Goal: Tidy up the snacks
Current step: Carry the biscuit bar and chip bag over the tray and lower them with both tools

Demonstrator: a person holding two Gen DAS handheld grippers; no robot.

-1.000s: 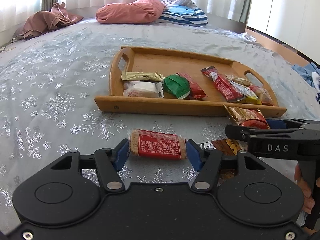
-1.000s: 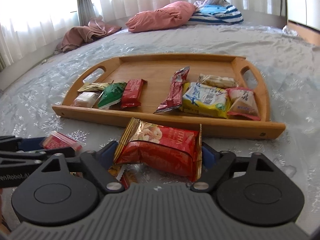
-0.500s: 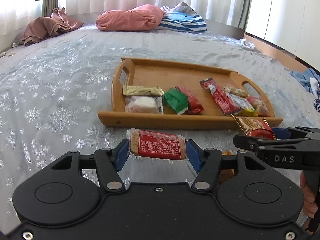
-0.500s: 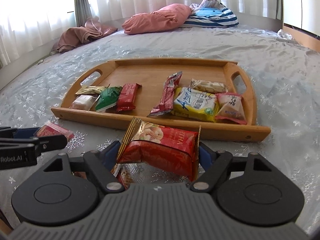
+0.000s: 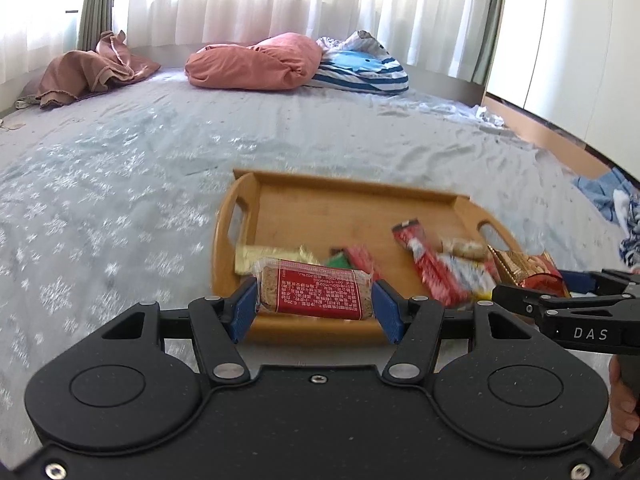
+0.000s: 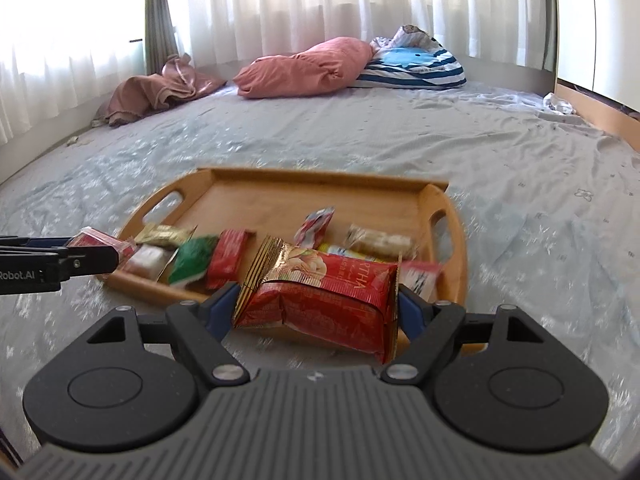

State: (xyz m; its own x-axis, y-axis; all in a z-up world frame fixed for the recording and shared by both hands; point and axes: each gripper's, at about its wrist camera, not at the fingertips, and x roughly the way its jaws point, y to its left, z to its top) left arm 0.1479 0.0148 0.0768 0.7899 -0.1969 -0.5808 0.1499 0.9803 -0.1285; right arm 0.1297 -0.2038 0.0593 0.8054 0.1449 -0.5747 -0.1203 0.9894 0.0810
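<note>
- Blue-padded left gripper (image 5: 315,307) is clamped on the cereal bar (image 5: 316,293) in its red-labelled clear wrapper, held over the near rim of the wooden tray (image 5: 280,204).
- On the tray lie a gold packet (image 6: 162,234), a green packet (image 6: 191,258) and a red stick pack (image 5: 424,258).
- Right gripper (image 6: 316,314) grips the red-and-gold snack bag (image 6: 320,298) above the tray's near right edge.

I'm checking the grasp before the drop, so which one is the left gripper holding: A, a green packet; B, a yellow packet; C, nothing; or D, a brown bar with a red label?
D: the left gripper is shut on the bar, brown with a red label, its blue pads pressing both ends, held over the tray.
</note>
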